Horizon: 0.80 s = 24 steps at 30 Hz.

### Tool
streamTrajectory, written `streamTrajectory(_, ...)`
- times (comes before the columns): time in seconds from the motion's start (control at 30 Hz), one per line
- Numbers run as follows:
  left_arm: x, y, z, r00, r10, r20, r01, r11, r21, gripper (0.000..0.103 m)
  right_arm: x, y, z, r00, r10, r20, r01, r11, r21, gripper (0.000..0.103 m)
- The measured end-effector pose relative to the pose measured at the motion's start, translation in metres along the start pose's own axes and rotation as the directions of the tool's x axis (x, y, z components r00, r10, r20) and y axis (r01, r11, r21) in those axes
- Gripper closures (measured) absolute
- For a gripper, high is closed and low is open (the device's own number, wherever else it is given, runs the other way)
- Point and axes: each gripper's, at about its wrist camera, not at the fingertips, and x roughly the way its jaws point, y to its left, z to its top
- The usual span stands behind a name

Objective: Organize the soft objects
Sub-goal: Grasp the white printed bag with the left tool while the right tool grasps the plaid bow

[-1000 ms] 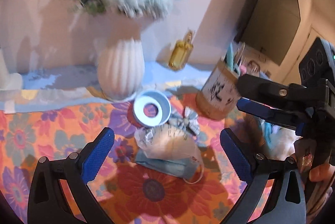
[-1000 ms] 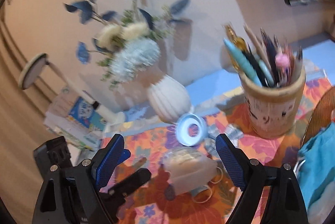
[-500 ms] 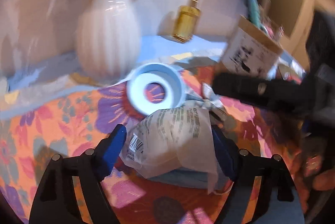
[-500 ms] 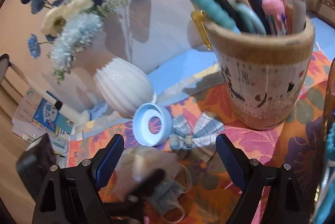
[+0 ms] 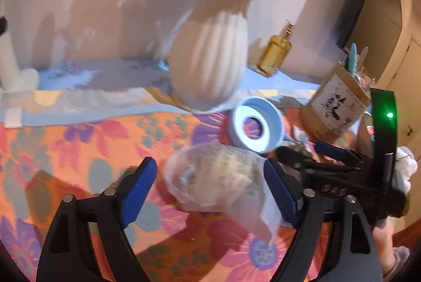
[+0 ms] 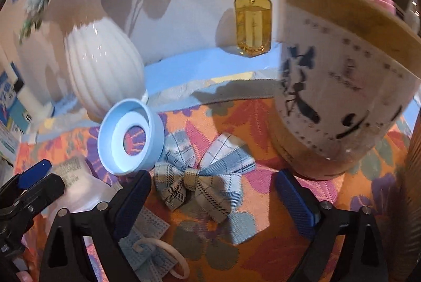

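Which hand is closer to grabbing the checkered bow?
Right. The right hand-held gripper stands open with the checkered bow lying between its fingers on the flowered cloth. The left hand-held gripper straddles the plastic packet instead.

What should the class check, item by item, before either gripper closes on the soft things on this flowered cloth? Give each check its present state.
1. Left gripper jaws apart around the plastic-wrapped packet, having just opened a little: ok.
2. Left pads pressing the packet: cannot tell; the right pad touches the wrap, the left stands clear.
3. Right gripper open: ok.
4. Plaid bow centred between the right jaws: ok.
5. Blue ring clear of the bow: not ok, it overlaps one loop.
6. Face mask free: not ok, it lies under the right gripper's left finger.
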Motion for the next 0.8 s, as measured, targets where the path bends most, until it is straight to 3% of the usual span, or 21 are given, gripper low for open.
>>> streamTrajectory(0.1, 0.005, -0.016, -0.003, 1.0, 0.014, -0.012, -0.013, 0.996, 0.083, 0.009, 0.001, 0.005, 0.0, 0.999, -0.043, -0.002, 0.043, 0.999, -0.026, 0.012)
streamTrajectory(0.17, 0.01, -0.022, -0.005, 0.999, 0.044, -0.027, -0.041, 0.992, 0.12, 0.009, -0.001, 0.008, -0.001, 0.999, -0.052, 0.015, 0.053, 0.998, -0.038, 0.039)
streamTrajectory(0.27, 0.015, -0.025, -0.008, 0.999, 0.041, -0.035, -0.035, 0.988, 0.153, 0.011, -0.004, 0.012, -0.001, 0.999, -0.037, 0.029, 0.038, 0.999, -0.036, 0.05)
streamTrajectory(0.37, 0.013, -0.028, -0.007, 1.0, 0.016, -0.007, -0.015, 0.988, 0.154, 0.047, -0.008, 0.009, -0.003, 0.999, -0.024, 0.038, 0.025, 0.999, -0.028, 0.053)
streamTrajectory(0.8, 0.016, -0.033, -0.009, 0.997, 0.076, 0.003, -0.075, 0.98, 0.183, 0.051, -0.03, -0.036, -0.016, 0.992, 0.094, 0.088, -0.105, 0.986, 0.13, 0.054)
